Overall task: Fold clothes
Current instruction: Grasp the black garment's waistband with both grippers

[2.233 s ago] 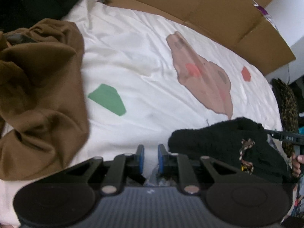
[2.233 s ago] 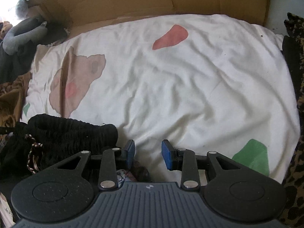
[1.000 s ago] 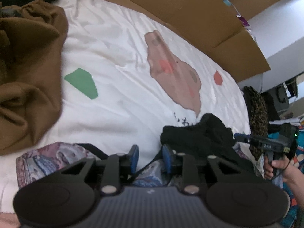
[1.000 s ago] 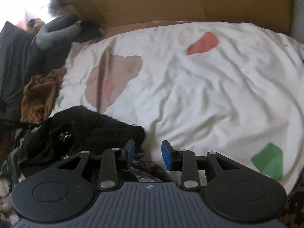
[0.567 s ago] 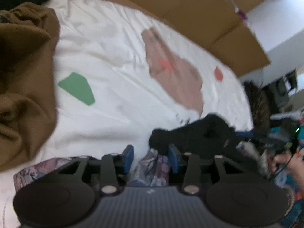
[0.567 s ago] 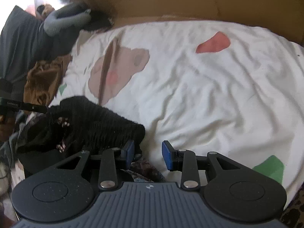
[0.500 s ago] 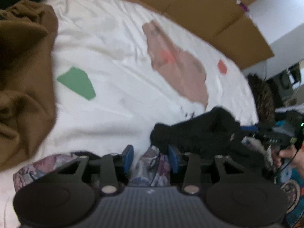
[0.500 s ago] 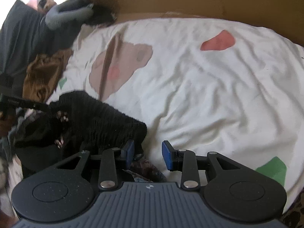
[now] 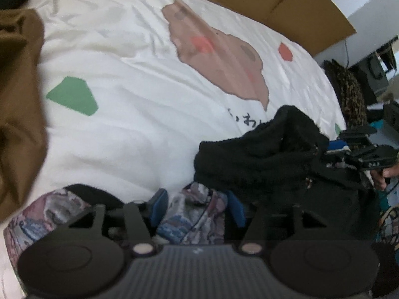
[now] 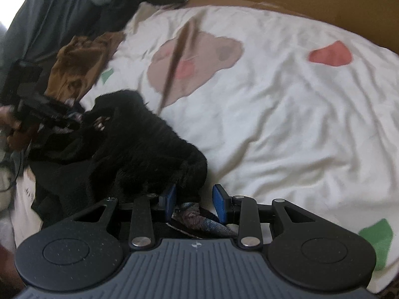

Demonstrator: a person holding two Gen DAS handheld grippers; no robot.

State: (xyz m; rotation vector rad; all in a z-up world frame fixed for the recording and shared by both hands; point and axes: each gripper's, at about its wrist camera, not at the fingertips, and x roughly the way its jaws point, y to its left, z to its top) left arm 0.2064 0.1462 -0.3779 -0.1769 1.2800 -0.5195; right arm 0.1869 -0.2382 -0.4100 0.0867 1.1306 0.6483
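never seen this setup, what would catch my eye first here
The white bedsheet with its big brown bear print fills both views. A fuzzy black garment lies heaped at its near edge, and a patterned cloth sits between the left gripper's opening jaws.

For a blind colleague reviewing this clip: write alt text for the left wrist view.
The left tongs are opening, blue pads either side of a bunched patterned garment at the near edge of a white bedsheet. A black knit garment lies just right of it, with the right tongs beyond, and a brown garment fills the left edge.
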